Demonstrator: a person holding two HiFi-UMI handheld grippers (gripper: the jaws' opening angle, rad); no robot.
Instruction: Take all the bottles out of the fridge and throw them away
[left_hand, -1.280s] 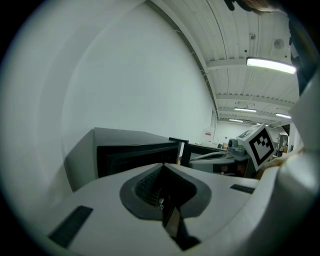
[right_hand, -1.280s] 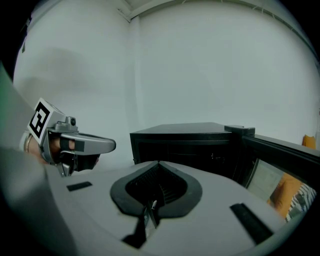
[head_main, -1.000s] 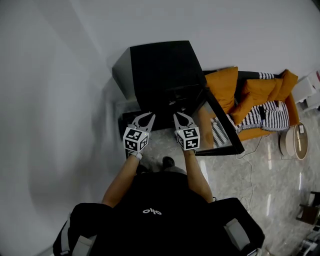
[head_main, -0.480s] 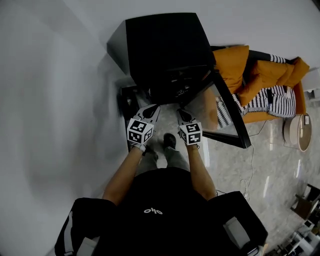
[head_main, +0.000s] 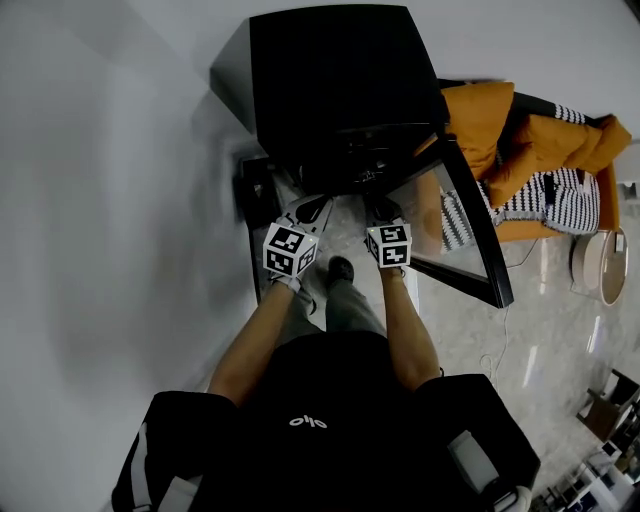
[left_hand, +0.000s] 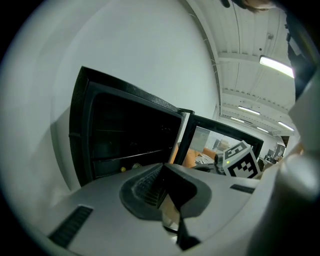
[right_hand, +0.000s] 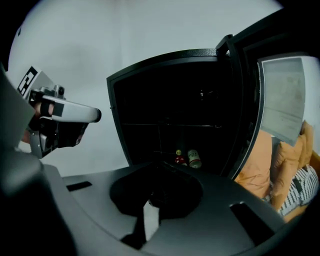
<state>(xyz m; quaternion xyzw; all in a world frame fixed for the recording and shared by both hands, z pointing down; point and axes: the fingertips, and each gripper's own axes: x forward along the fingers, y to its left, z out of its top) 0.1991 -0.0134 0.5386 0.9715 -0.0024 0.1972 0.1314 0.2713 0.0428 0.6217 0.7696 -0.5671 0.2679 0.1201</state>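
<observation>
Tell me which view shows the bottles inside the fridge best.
The right gripper view: the bottles show clearly, low in the open fridge. The left gripper view gives only small pale specks there. In the head view the fridge interior is too dark to show them.

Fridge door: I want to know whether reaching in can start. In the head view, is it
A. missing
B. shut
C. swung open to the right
C: the door stands swung out to the right of the fridge, and the right gripper view shows bottles in the open inside.
</observation>
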